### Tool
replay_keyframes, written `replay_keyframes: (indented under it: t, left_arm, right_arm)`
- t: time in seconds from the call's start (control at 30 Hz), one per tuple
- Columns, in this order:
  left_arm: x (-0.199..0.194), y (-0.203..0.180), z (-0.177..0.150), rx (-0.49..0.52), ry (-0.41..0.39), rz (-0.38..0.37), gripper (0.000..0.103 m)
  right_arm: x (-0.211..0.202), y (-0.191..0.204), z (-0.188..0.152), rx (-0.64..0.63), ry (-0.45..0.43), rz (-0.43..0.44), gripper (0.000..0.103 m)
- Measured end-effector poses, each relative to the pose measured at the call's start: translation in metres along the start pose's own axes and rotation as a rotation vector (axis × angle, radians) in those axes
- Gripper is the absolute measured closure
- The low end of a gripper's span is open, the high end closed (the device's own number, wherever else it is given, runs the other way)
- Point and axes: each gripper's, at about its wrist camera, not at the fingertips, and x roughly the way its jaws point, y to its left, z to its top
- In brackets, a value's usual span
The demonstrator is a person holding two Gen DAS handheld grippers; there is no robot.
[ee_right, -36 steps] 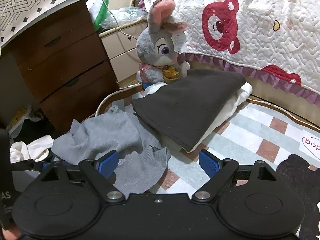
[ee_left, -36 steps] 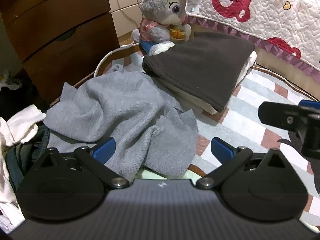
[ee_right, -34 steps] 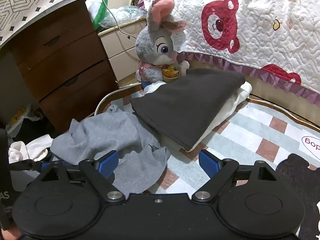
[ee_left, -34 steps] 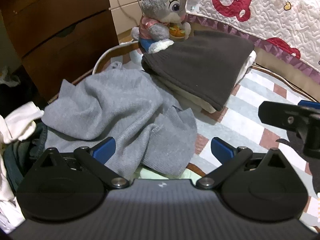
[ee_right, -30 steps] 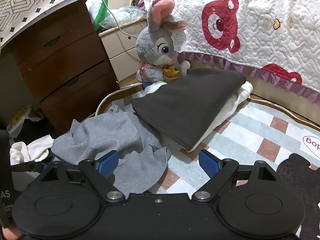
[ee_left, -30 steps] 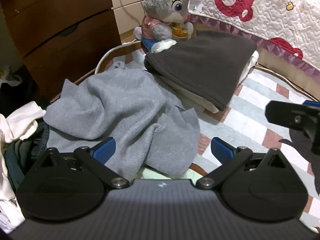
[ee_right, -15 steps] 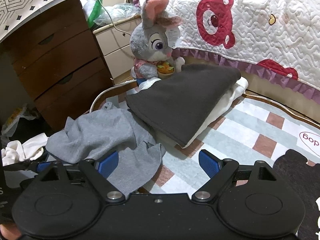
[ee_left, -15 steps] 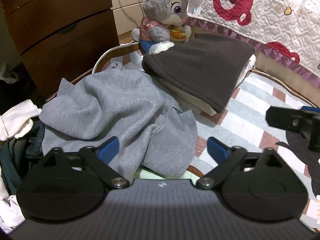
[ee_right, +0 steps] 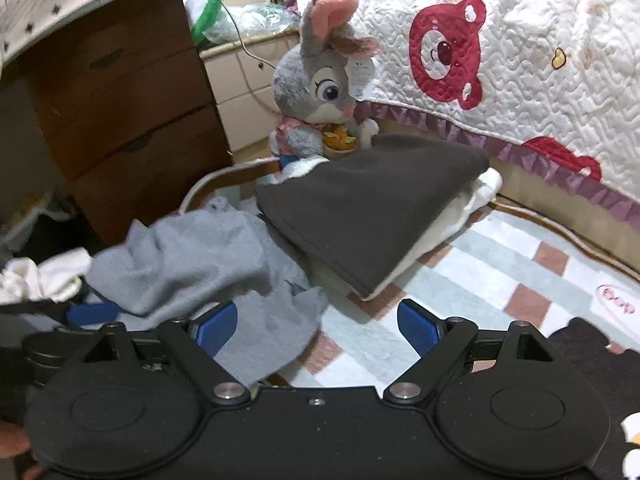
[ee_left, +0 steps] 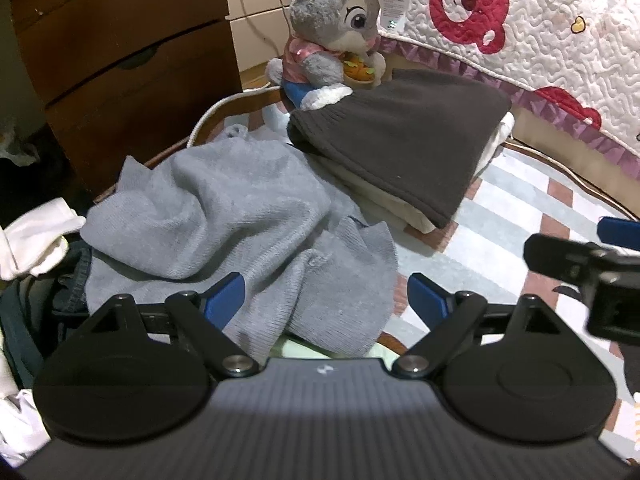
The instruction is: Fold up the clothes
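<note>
Ok, both grippers parked low over the rug w/ the checked pattern (ee_right: 472, 276), pointing down and fwd at the laundry. The grey sweater (ee_left: 224, 216) is the one in play: crumpled heap, lying straight ahead of the left gripper (ee_left: 326, 296) and spilling under its nose, so the near hem sits right between and below the blue pads. Left jaws have just been closing a bit, but they're wide apart, nothing pinched; cloth is under them, not squeezed. Right gripper (ee_right: 316, 322) also spread wide, empty, and from its view the sweater lies off to the left; only the lower corner of the knit reaches its left-side pad, the other pad hangs over bare rug. So the left hand is the nearer one, I'd say, and prob the one to bite first. Sweater's long run goes from the near hem up and away toward the wooden drawers (ee_left: 120, 52), left side draped over a pile of white and dark clothes (ee_left: 44, 248). Beyond it, touching its far-right edge, the folded stack: dark brown garment (ee_right: 372, 216) on top of a cream one (ee_right: 460, 216), plush bunny (ee_right: 320, 92) sitting behind, quilt w/ red bears (ee_right: 520, 60) hanging at the back. My guess: grey piece needs dragging out flat onto the open rug to the right before any fold. Not started yet.
</note>
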Motion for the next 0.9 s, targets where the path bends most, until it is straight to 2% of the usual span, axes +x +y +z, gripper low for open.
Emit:
replay_keyframes:
  t: [0.5, 0.9]
  left_arm:
    - [0.0015, 0.0012, 0.0008, -0.001, 0.01, -0.009, 0.014]
    - [-0.0008, 0.0008, 0.0023, 0.0, 0.007, -0.007, 0.014]
  right_arm:
    - [0.0033, 0.0023, -0.0016, -0.014, 0.014, -0.006, 0.013]
    - [0.0048, 0.0016, -0.0036, 0.003, 0.023, 0.023, 0.013]
